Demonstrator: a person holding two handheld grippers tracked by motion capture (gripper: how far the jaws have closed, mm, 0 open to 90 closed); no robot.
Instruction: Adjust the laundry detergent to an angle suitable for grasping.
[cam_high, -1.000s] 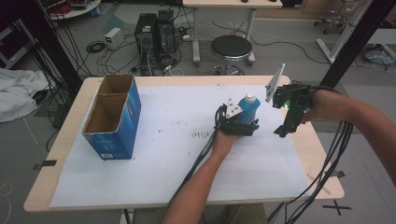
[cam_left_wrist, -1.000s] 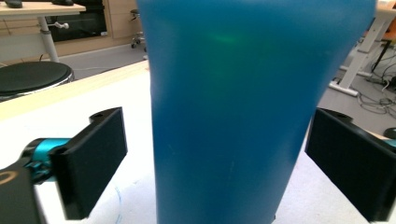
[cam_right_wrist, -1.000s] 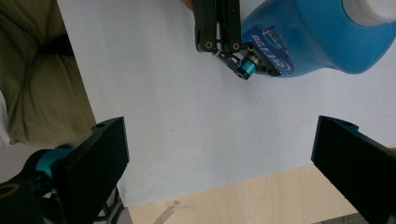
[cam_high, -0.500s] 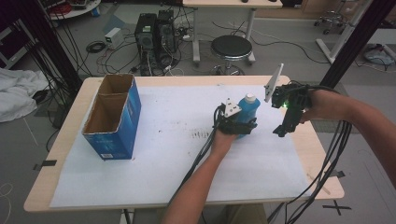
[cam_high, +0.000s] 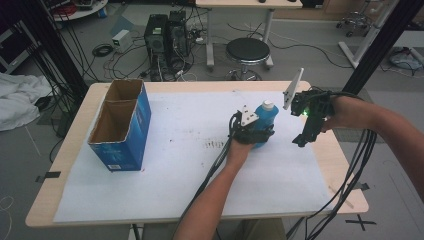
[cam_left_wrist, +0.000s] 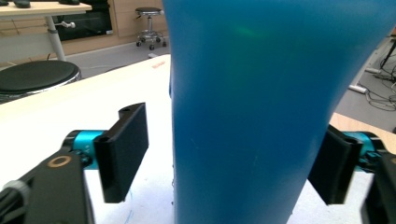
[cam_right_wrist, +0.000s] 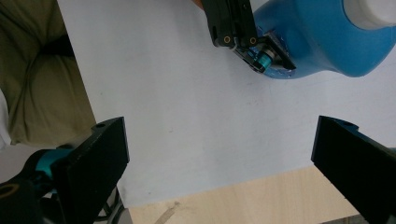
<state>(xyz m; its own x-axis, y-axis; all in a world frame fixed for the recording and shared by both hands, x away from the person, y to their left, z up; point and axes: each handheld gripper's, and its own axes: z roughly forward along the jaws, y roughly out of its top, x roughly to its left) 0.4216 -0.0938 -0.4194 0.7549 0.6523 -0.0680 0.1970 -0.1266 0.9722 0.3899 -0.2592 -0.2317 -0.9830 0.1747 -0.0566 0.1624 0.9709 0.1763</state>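
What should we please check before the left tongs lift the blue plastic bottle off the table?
1. Blue plastic bottle upright on the white sheet: ok.
2. Bottle between the jaws of the left tongs, which have just been closing: ok.
3. Both pads pressing the bottle: not ok; the left gripper view shows a gap at one pad, the other looks at the bottle's edge.
4. White cap on: ok.
5. Right tongs open and apart from the bottle: ok.
6. Open blue cardboard box well aside: ok.
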